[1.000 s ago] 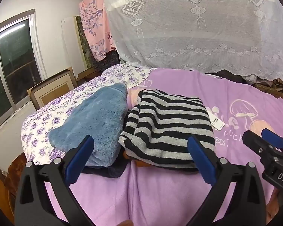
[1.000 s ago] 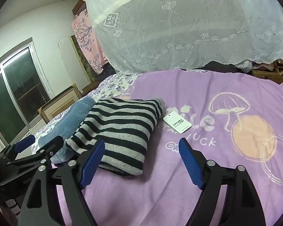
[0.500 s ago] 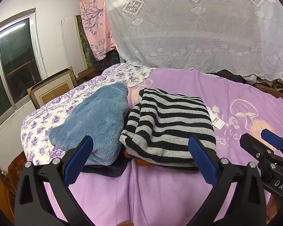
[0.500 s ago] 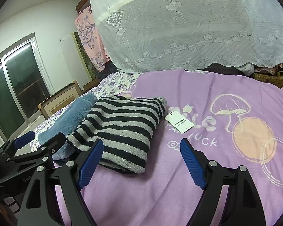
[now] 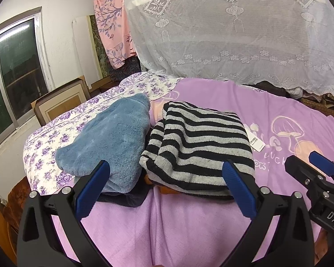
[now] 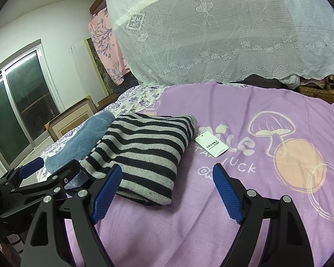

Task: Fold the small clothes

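Striped sweater (image 5: 200,146), black and grey, lies folded on the purple bedsheet (image 5: 167,229) of the bed, with a white tag (image 6: 211,145) resting on the sheet just beside its far right edge. Touching its left side lies a folded blue fleece (image 5: 109,142), partly on a white quilt with purple flowers (image 5: 46,146). Something dark and a bit of orange cloth show under the near edges of both piles. The left claw (image 5: 165,189) hangs above the sheet just in front of the two piles, its blue pads spread wide with nothing between them. The right claw (image 6: 167,191) hovers near the sweater's near right corner, likewise spread wide and empty. A white lace net (image 6: 222,33) hangs behind the bed.
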`<state>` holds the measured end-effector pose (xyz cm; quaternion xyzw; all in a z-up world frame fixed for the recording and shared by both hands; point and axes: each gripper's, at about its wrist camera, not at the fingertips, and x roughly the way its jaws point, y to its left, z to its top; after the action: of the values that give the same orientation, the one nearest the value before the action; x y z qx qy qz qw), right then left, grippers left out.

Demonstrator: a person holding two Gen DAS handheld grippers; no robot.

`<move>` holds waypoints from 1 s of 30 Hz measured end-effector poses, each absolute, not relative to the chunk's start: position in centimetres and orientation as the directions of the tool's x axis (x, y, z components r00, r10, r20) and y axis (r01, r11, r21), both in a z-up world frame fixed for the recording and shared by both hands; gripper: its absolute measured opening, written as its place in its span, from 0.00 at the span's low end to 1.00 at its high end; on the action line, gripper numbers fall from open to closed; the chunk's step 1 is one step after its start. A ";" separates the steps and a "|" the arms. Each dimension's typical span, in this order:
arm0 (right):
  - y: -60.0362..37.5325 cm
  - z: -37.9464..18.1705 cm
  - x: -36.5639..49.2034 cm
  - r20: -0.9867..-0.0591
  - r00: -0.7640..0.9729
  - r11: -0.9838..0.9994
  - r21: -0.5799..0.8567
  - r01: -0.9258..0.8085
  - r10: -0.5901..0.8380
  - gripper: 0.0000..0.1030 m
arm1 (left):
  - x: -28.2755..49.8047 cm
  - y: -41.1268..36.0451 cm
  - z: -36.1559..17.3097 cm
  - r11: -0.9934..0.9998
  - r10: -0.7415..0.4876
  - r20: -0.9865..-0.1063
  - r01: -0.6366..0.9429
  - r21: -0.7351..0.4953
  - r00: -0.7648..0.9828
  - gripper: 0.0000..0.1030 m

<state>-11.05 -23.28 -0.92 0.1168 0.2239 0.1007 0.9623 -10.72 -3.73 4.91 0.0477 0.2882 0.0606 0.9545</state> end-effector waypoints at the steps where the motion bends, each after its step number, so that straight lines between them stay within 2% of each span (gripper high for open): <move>1: -23.2 -0.9 -11.1 -0.408 0.879 0.953 0.266 -0.142 0.245 0.82 | -10.7 -3.7 4.9 0.988 0.143 -0.546 -0.088 0.126 0.826 0.95; 30: -23.2 -1.0 -11.0 -0.424 0.871 0.952 0.275 -0.137 0.248 0.82 | -10.8 -3.6 4.6 0.987 0.149 -0.546 -0.089 0.134 0.824 0.95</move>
<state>-10.95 -23.24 -0.96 0.1188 0.2334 0.1004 0.9599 -10.77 -3.64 4.62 0.0515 0.2897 0.0625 0.9537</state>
